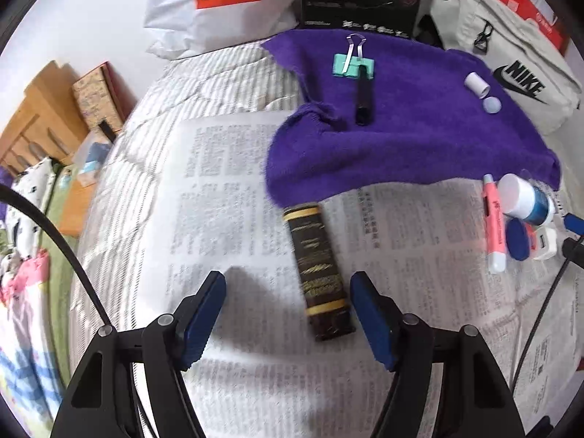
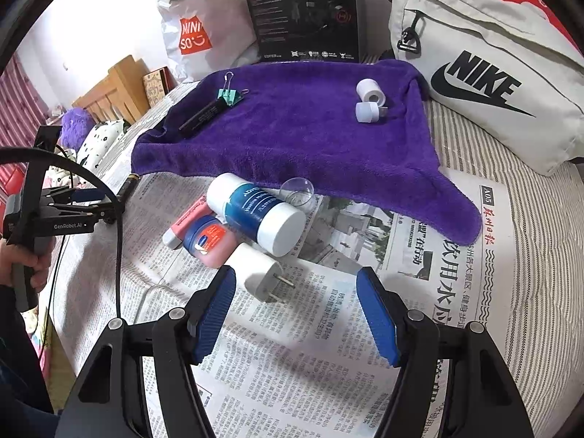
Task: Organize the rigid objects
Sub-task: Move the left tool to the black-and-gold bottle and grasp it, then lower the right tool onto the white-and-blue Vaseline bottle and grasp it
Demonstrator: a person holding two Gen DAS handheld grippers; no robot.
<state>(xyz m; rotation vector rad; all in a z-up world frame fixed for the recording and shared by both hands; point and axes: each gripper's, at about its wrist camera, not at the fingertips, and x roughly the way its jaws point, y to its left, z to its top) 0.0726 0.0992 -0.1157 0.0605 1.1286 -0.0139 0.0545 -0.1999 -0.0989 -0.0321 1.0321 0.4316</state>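
In the left wrist view my left gripper (image 1: 288,281) is open over the newspaper (image 1: 226,189). A dark brown bar with gold bands (image 1: 317,270) lies flat between its fingers, nearer the right one, and no pad touches it. A purple towel (image 1: 401,135) behind it carries a green binder clip (image 1: 352,65), a black tube (image 1: 365,98) and a white roll (image 1: 476,84). My right gripper (image 2: 296,277) is open too. A white charger plug (image 2: 259,270) lies just beyond its left finger, untouched. Past it lie a blue-and-white bottle (image 2: 255,215), a blue-lidded jar (image 2: 208,241), a pink highlighter (image 2: 186,222) and a clear cup (image 2: 297,191).
A white Nike bag (image 2: 492,84) lies at the back right, with a black box (image 2: 303,11) and a white Miniso bag (image 2: 197,33) behind the towel. Striped bedding (image 2: 540,255) surrounds the newspaper. A black cable (image 2: 118,255) hangs at the left, by a hand holding the left gripper (image 2: 73,204).
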